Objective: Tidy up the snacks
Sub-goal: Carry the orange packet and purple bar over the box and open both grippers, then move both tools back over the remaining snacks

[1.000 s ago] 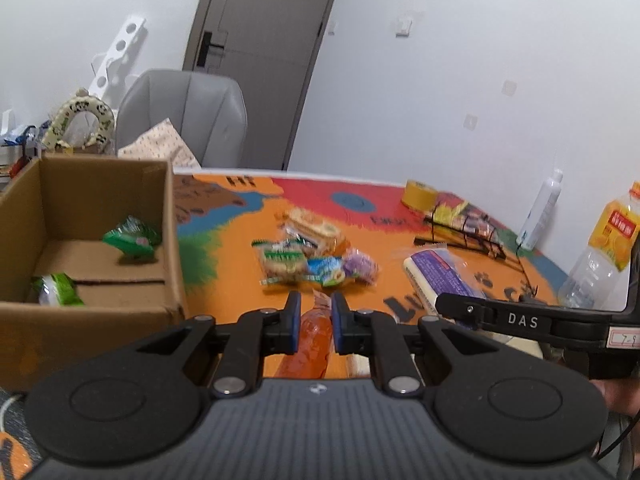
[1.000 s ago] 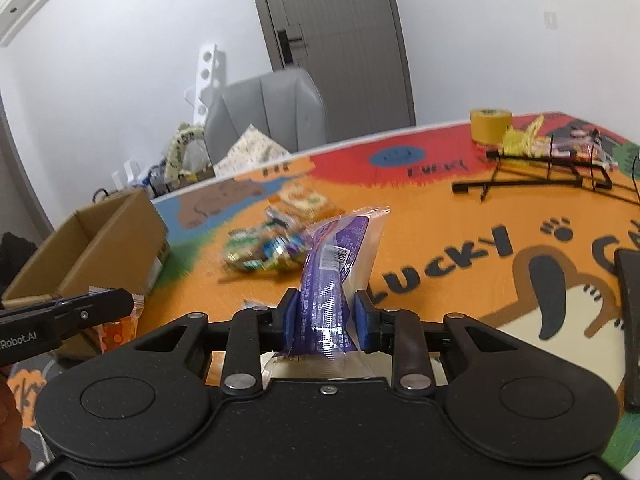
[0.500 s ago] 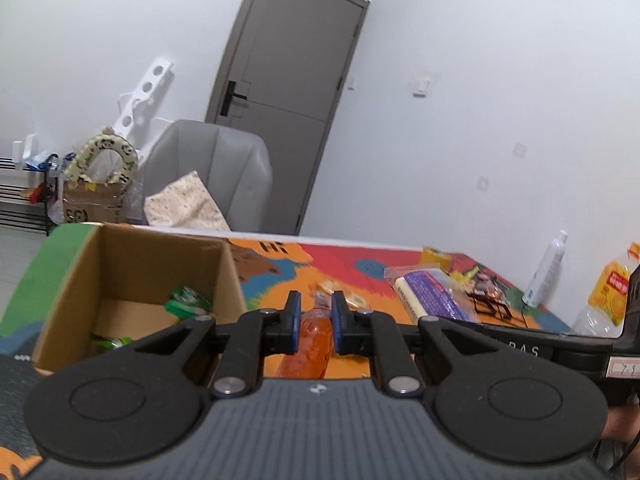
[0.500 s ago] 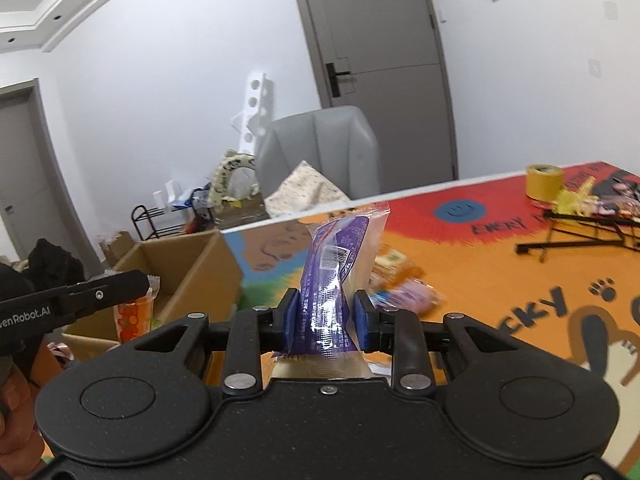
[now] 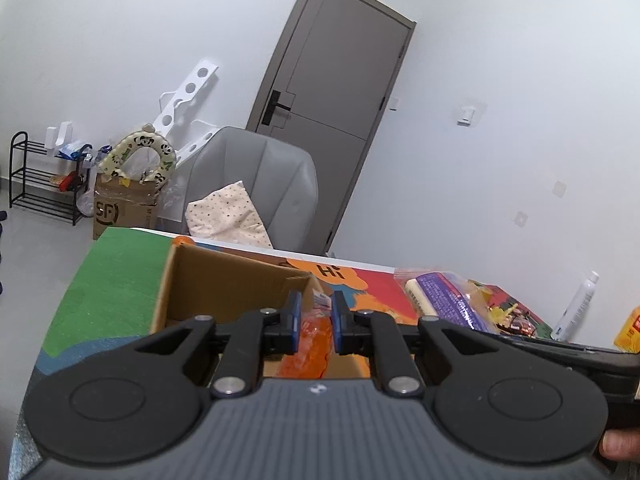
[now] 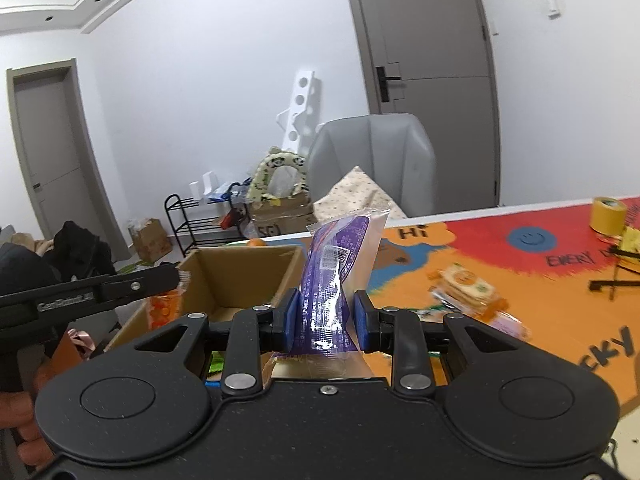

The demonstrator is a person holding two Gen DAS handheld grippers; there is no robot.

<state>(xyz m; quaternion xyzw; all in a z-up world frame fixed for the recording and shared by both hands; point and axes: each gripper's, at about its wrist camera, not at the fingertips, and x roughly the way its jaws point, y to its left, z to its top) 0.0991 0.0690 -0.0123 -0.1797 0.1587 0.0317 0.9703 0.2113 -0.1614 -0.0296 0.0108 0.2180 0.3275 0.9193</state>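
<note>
Left tongs (image 5: 314, 322) grip orange packet (image 5: 310, 344) over cardboard box (image 5: 224, 280); right tongs (image 6: 326, 326) grip purple packet (image 6: 332, 280) (upright).

Cardboard box (image 6: 240, 276) top open — floor seemingly mostly bare.

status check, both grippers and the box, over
Left gripper shut on orange snack pack. Right gripper shut on purple packet. Cardboard box ahead, unobstructed.

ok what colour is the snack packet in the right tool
Purple with clear, whitish edges: the snack packet, clearest in the right wrist view.
</note>
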